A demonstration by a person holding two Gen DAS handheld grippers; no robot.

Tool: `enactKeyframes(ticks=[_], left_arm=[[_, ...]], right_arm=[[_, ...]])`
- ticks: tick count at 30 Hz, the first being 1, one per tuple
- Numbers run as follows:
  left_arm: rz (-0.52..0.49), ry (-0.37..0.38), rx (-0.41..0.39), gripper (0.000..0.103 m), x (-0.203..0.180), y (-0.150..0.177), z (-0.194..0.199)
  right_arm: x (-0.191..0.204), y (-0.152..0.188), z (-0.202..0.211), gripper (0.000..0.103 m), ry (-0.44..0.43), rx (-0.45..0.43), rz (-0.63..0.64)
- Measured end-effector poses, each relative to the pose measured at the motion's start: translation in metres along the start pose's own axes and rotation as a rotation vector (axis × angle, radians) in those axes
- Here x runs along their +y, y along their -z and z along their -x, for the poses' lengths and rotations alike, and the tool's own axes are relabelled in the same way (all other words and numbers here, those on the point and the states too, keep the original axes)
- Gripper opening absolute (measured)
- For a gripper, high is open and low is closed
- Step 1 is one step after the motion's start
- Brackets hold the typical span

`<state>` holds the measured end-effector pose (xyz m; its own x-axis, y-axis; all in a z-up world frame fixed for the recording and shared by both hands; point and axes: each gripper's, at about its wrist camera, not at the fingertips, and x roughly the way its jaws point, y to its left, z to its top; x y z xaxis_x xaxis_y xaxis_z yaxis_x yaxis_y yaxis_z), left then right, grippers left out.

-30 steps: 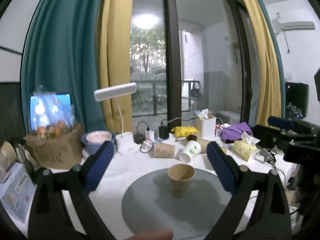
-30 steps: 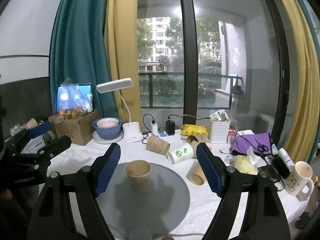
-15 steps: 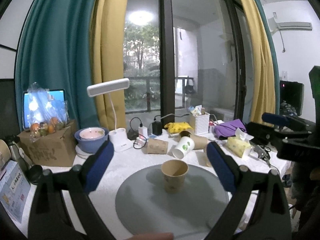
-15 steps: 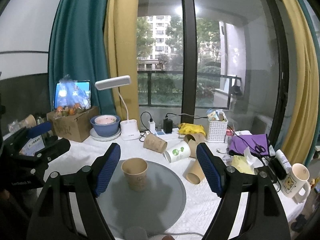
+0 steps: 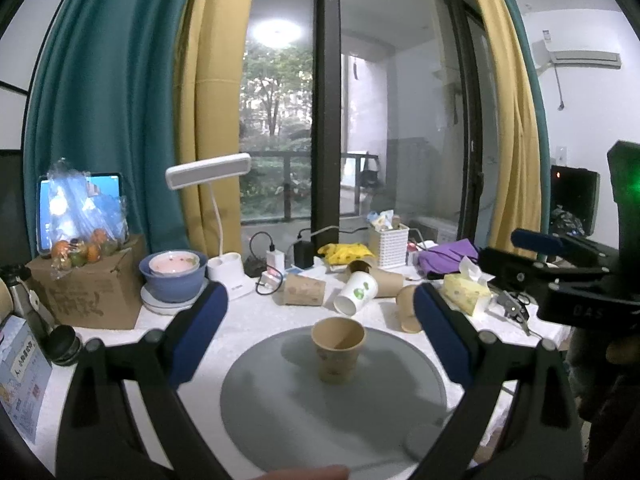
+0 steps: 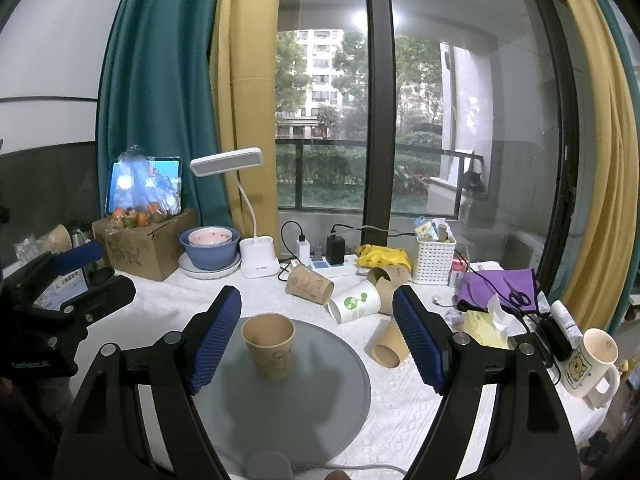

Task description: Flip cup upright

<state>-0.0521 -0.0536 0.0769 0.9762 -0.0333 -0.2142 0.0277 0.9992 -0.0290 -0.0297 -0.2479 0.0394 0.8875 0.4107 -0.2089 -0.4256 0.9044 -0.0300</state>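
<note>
Left gripper [image 5: 320,332] fingers spread wide, holding nothing; right gripper [image 6: 318,334] same, fingers wide apart and empty. Both hover low over the near edge of the worktop [image 6: 420,392], white textured cloth.

Brown paper cup [image 5: 338,349] stands upright, mouth up, on the grey round mat [image 5: 280,404], roughly mid-mat in the left view. Plain kraft colour, faint printed drawing on its side, inside looks empty. In the right view it sits just beside the left finger pad, not touching as far as I can tell. No finger on it.

Beyond the mat, four more paper cups lying on their sides: small brown one [image 6: 390,344] just off the mat's right edge, mouth toward camera; white cup with green logo [image 6: 355,301]; brown cup [image 6: 309,283] left of it; another brown one [image 6: 386,280] behind the white, touching it.

Right side: yellow tissue pack [image 6: 486,326] with tissue sticking up, bear mug [image 6: 590,362] upright, empty.

Further back: blue bowl [image 6: 208,254] on a white plate with a pinkish bowl nested inside; cardboard box [image 6: 144,248] carrying a clear bag of oranges; white mesh basket [image 6: 434,258] stuffed with small packets; white desk lamp [image 6: 256,256].
</note>
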Motion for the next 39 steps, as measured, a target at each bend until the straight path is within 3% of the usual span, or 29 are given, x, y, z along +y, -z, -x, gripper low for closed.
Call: enactKeyframes(ticks=[39], left_arm=[[0.019,0.004,-0.003,0.095,0.0028,0.0054,0.0026]], right_arm=[[0.0062,0.0053,-0.0005,0.081,-0.012,0.014,0.003]])
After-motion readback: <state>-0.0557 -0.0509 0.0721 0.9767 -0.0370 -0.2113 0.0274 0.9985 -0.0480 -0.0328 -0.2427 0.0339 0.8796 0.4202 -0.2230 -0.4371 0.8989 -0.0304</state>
